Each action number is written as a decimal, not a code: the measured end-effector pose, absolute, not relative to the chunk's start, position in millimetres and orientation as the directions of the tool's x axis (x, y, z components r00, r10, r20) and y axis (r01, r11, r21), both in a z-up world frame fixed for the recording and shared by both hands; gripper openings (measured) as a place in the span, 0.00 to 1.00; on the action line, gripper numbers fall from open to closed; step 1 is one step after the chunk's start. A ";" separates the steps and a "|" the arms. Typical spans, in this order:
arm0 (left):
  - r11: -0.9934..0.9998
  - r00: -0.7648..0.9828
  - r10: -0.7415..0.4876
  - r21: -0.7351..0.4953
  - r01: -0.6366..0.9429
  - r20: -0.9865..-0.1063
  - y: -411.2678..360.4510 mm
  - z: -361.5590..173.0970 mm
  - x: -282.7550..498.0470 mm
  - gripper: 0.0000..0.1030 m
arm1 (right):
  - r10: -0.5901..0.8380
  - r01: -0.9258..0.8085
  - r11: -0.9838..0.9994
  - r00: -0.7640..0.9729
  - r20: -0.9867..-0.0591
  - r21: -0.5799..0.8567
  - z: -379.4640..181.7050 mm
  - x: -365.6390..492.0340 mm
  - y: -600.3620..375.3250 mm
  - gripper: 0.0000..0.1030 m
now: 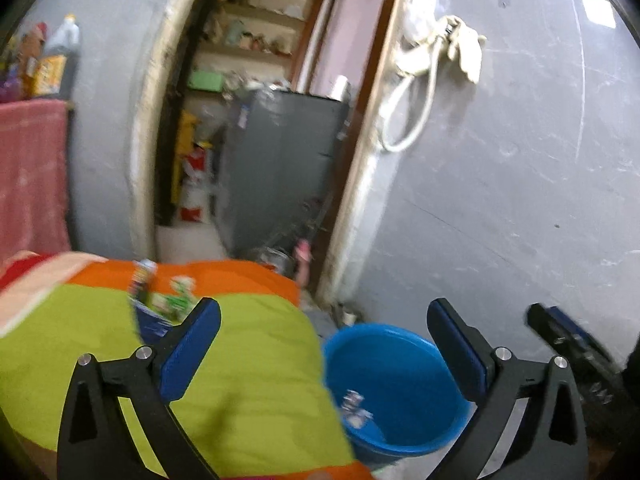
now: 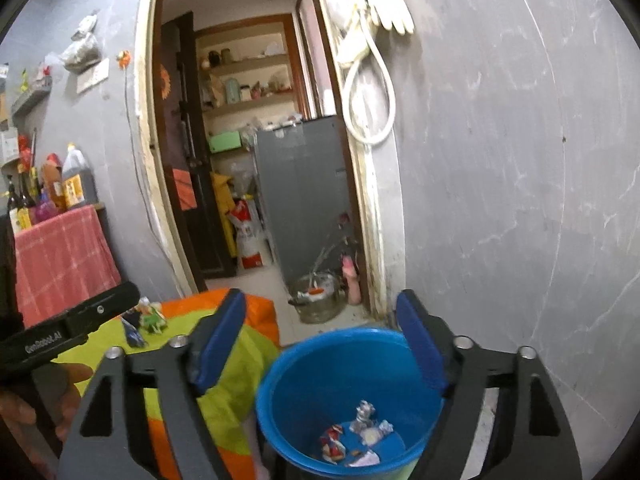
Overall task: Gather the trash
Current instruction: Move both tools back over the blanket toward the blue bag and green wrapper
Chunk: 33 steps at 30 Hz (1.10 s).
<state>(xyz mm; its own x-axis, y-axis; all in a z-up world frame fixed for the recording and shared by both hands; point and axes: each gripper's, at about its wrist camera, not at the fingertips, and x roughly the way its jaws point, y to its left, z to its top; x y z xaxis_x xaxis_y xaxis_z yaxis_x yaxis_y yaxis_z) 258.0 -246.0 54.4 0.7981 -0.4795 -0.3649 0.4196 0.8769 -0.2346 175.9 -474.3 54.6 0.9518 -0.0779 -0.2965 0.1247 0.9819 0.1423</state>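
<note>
Both the left gripper (image 1: 324, 316) and right gripper (image 2: 322, 312) gape empty above the blue bucket (image 2: 304, 364) holding wrappers (image 2: 352, 432).

Both wrist views face the grey wall and open doorway (image 2: 256, 168), tilted slightly down. They share the blue bucket (image 2: 348, 376) at lower centre-right and the bright bedding (image 1: 224, 364) lower left.

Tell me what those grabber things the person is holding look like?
Each hand-held gripper has two black angular arms with triangular cut-outs and round silver bolts, ending in flat blue pads. That goes for the left hand-held gripper and the right hand-held gripper. In the right view, the left one's black body carries white lettering, GenRobot.AI.
</note>
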 end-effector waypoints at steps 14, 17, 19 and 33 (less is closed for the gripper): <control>0.937 0.880 -0.342 -0.193 0.292 -0.328 -147.0 64.8 239.7 0.98 | -0.001 0.023 0.995 0.974 -0.225 0.093 81.6 174.7 -391.3 1.00; 0.945 0.892 -0.317 -0.191 0.266 -0.322 -126.8 66.5 235.1 0.98 | 0.018 0.000 0.996 0.979 -0.205 0.086 84.6 173.5 -374.9 1.00; 0.950 0.901 -0.297 -0.188 0.248 -0.317 -112.8 68.6 232.9 0.98 | 0.025 -0.009 0.996 0.981 -0.191 0.084 86.0 173.2 -365.0 1.00; 0.973 0.928 -0.186 -0.190 0.129 -0.322 -42.2 64.6 234.1 0.98 | 0.099 -0.091 0.994 0.979 -0.178 0.054 85.7 202.1 -302.0 1.00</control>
<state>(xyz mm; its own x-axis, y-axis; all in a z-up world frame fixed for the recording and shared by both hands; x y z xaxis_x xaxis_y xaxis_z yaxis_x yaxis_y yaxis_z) 234.1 -42.2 64.6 0.9283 -0.1857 -0.3221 0.1289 0.9733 -0.1897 202.1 -302.0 85.7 0.9790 0.0989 -0.1780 -0.0906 0.9944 0.0542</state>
